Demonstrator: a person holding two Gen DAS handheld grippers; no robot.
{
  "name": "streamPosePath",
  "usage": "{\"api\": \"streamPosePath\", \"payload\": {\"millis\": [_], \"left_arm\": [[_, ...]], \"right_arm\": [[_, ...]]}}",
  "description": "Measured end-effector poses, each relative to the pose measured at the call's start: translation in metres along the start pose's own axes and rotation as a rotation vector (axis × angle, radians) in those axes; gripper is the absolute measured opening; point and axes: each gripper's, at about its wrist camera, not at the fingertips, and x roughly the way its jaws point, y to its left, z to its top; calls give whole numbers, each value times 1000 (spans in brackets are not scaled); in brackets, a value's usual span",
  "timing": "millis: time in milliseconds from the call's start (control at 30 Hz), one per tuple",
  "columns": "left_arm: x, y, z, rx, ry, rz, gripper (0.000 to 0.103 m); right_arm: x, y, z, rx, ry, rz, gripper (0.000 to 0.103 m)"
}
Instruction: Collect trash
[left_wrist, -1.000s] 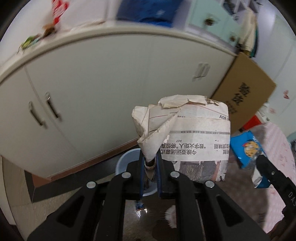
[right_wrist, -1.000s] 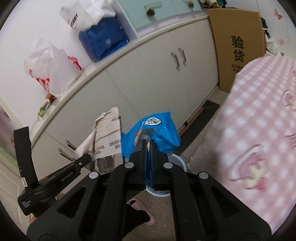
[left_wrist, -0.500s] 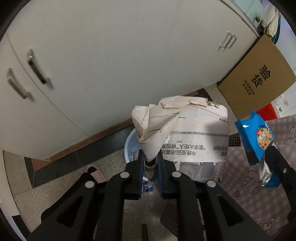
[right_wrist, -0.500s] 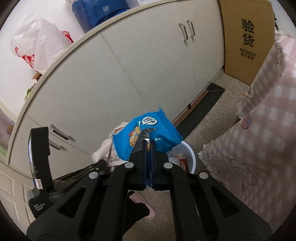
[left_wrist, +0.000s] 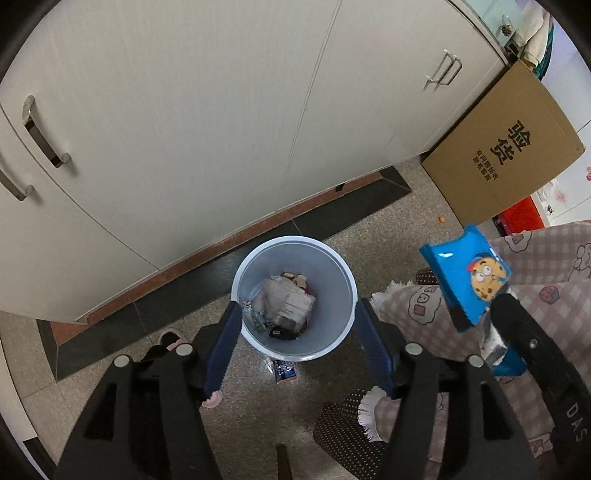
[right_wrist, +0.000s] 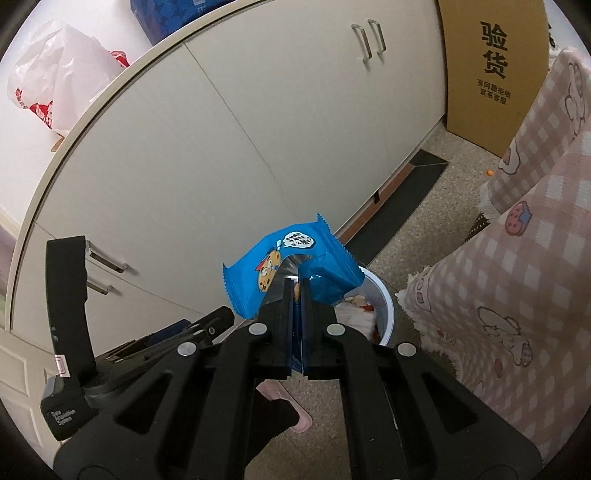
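A big white cabinet (left_wrist: 207, 110) filled the back of both views, with a brown cardboard box (left_wrist: 506, 147) leaning beside it and a pink checked blanket (right_wrist: 535, 258) on the right. On top of the cabinet sat a white plastic bag (right_wrist: 55, 81). On the speckled floor, right in front of the cabinet, stood the round pale blue trash bin (left_wrist: 334, 266).

You held your left gripper (left_wrist: 295, 321) just above the bin, with its two fingers spread wide, one on each side of the rim, and nothing between them. Inside the bin lay the crumpled newspaper (left_wrist: 286, 301) on top of other scraps.

You held your right gripper (right_wrist: 295, 291) up to the right of the bin. Its fingers were squeezed tight on the blue cookie wrapper (right_wrist: 266, 277), which stuck up above them with a cartoon cookie face on it. The wrapper was in the air, near the bin but not inside it.

A small blue packet (left_wrist: 283, 370) lay on the floor, touching the bin's near side.
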Motion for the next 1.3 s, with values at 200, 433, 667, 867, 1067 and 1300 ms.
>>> {"api": "streamPosePath", "payload": {"millis": [200,433,667,867,1067,1300], "left_arm": [[-10,4,1,6,-26,18,65],[-17,14,0,1,-42,45,67],[-14,22,2,-18,-41,63,68],[-5,26,5,-28,-26,77,68],[-1,27,5,-26,-17,76,68],[-26,16,2,16,-56,59,68]], "right_arm": [[4,7,-1,-10,9,11,4],[14,15,0,-29,9,16,4],[30,18,3,-44,9,15,5],[47,14,0,-37,39,13,49],[54,8,-7,-25,58,-2,49],[15,20,-8,-79,-3,-79,52]]}}
